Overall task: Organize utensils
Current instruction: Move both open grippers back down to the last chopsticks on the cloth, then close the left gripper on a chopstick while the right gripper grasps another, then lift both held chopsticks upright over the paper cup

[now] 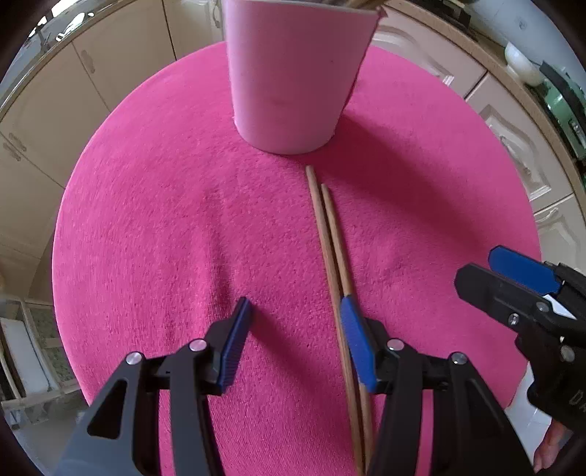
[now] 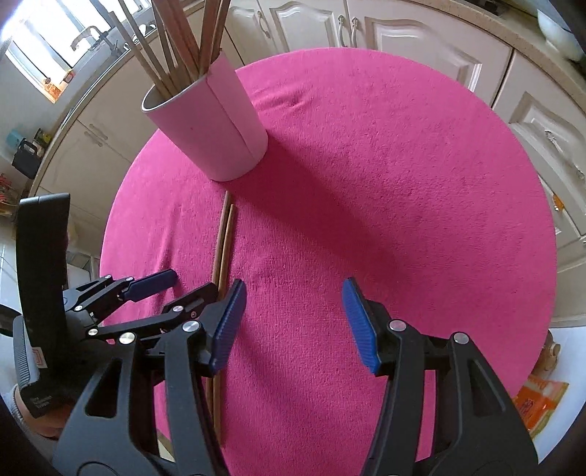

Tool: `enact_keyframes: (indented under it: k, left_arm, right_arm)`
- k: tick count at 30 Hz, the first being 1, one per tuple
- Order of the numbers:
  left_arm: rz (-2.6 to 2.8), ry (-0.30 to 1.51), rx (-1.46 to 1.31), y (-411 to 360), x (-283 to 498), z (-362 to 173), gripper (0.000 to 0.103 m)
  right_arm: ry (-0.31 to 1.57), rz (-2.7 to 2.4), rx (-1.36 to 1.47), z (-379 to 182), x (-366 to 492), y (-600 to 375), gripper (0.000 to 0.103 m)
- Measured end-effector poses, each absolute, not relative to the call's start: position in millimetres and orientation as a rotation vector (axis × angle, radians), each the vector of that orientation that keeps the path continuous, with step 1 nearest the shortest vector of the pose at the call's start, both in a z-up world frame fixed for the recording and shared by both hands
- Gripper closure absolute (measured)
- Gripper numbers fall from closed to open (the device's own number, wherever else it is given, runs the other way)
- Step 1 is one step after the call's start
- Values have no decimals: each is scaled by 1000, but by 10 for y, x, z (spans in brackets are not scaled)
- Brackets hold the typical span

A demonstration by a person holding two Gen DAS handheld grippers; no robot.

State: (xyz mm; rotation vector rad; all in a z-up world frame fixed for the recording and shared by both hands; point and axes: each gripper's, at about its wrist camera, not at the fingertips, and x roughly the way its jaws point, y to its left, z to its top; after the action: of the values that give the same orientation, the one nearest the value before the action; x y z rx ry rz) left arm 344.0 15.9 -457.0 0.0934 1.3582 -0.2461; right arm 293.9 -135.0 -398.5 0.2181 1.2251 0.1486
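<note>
Two wooden chopsticks (image 1: 331, 241) lie side by side on the pink round mat (image 1: 164, 219), tips pointing at a pale pink cup (image 1: 293, 73). My left gripper (image 1: 295, 322) is open and low over the mat; the chopsticks run just inside its right finger. In the right wrist view the cup (image 2: 216, 124) holds several chopsticks upright, and the two loose chopsticks (image 2: 224, 241) lie left of my open, empty right gripper (image 2: 293, 315). The left gripper (image 2: 175, 283) shows there around them. The right gripper (image 1: 512, 278) shows at the right in the left wrist view.
Cream kitchen cabinets (image 2: 403, 33) and a counter edge surround the mat. A window and tap (image 2: 84, 36) are at the far left. An orange packet (image 2: 538, 399) lies off the mat at the lower right.
</note>
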Motion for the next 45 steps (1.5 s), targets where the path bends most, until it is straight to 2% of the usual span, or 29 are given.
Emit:
enact_keyframes:
  k: [7,9,14,17,21,25,35,37,38,39,42,45]
  left_arm:
    - [-204,1416,200,-63,3599,-4613,51]
    - [-205,1420,198,-61,3614,-4611,56]
    - [-180,1435,101,135,3669,-4595,93]
    - [-165,1456,-28,331,3680,-4591,97]
    - [-130,1453,-44,459,3632,-4572,98]
    - [-115,1460,-95,596,3612,-4566,98]
    - [-116,1448,-147,663,3695,-4548,98]
    - [-123,1443,-154,814,3651,-4474,98]
    - [-127,1441,-154,844,3602,-4515,98]
    - [-131,1439,-154,886,3576,-4505,98]
    - [-145,1429,-148,938,3558,-4472,98]
    - [-155,1415,-145,954,3542,-4431,98]
  right_arm:
    - [1240,158,220,-4022,2996,-1354,49]
    - [1246,160,221,-4024,3003,-1357,49]
    - [1265,171,214,-4078,3047,-1298,49]
    - [1285,194,207,-4110,3075,-1220,49]
    - [1322,236,182,-4185,3106,-1048,51]
    - [1367,274,158,-4273,3152,-869,68]
    - [1434,272,66,-4405,3185,-536,73]
    - [1429,259,32,-4405,3187,-479,78]
    - [1424,248,10,-4403,3197,-448,88]
    - [1416,238,-16,-4405,3190,-442,93]
    - [1422,241,12,-4413,3203,-466,97]
    - [1423,247,58,-4393,3204,-525,97]
